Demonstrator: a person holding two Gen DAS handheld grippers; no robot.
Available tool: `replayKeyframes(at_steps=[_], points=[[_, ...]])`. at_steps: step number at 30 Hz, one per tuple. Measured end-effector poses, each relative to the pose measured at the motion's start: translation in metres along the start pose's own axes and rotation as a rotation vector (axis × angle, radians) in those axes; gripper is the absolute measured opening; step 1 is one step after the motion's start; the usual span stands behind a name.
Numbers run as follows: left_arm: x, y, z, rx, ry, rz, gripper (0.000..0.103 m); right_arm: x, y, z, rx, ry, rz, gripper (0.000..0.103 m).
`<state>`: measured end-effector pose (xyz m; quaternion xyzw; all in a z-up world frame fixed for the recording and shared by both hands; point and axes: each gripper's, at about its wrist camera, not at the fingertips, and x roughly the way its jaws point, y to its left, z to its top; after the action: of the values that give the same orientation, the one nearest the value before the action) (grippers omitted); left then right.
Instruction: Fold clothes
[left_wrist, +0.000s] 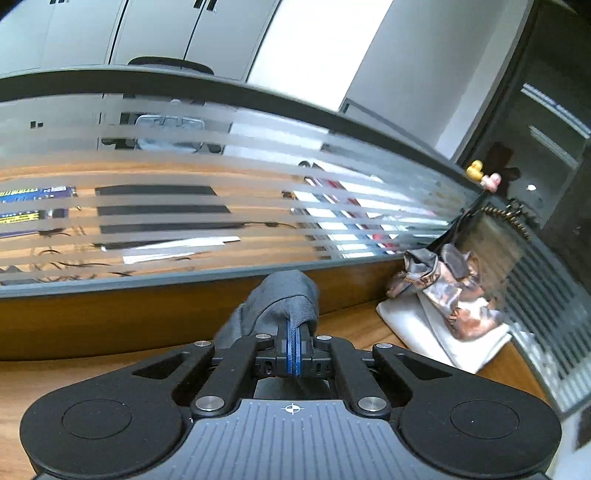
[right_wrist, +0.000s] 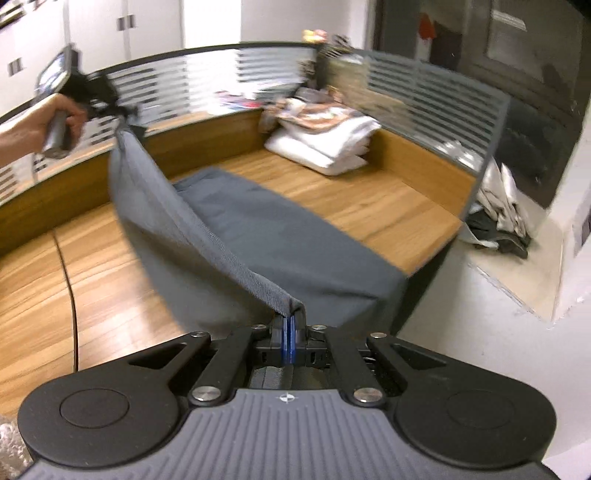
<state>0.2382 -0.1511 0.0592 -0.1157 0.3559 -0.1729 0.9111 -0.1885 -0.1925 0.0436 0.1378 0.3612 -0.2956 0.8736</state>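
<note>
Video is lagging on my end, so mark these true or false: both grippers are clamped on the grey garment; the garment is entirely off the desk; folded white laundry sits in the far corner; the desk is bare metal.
1. Both grippers are clamped on the grey garment. True: the left gripper and right gripper each pinch its hem.
2. The garment is entirely off the desk. False: its lower part lies on the desk.
3. Folded white laundry sits in the far corner. True.
4. The desk is bare metal. False: it is wood-grain.
</note>
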Motion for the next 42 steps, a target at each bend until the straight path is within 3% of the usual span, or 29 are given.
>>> replayKeyframes(at_steps=[5,10,15,18,20,21,23,26,31,34,39,42], points=[[0.057,-0.054,-0.029,-0.018,0.029,0.114,0.004,0.083,-0.101,0.026,0.007,0.089,0.033,0.001],[0.115,-0.097,-0.043,-0.044,0.064,0.247,0.004,0.165,-0.177,0.053,-0.015,0.196,0.095,0.001],[0.175,-0.125,-0.052,-0.054,0.122,0.354,0.004,0.241,-0.225,0.064,-0.045,0.327,0.179,0.001],[0.203,-0.133,-0.059,-0.049,0.161,0.373,0.006,0.286,-0.239,0.065,-0.09,0.42,0.209,0.001],[0.214,-0.135,-0.062,-0.045,0.174,0.371,0.015,0.306,-0.244,0.066,-0.102,0.462,0.222,0.003],[0.215,-0.137,-0.062,-0.047,0.176,0.358,0.033,0.314,-0.247,0.068,-0.108,0.481,0.229,0.006],[0.208,-0.139,-0.06,-0.045,0.151,0.347,0.059,0.324,-0.253,0.075,-0.117,0.509,0.24,0.017],[0.184,-0.139,-0.05,-0.052,0.127,0.309,0.062,0.323,-0.259,0.092,-0.153,0.486,0.245,0.02],[0.13,-0.13,-0.044,-0.031,0.106,0.278,0.065,0.305,-0.253,0.126,-0.254,0.356,0.303,0.029],[0.093,-0.123,-0.066,0.014,0.118,0.3,0.065,0.307,-0.24,0.137,-0.315,0.309,0.388,0.031],[0.035,-0.106,-0.123,0.048,0.15,0.347,0.065,0.317,-0.206,0.137,-0.44,0.274,0.542,0.044],[0.008,-0.102,-0.164,0.033,0.187,0.365,0.065,0.318,-0.183,0.137,-0.526,0.263,0.61,0.044]])
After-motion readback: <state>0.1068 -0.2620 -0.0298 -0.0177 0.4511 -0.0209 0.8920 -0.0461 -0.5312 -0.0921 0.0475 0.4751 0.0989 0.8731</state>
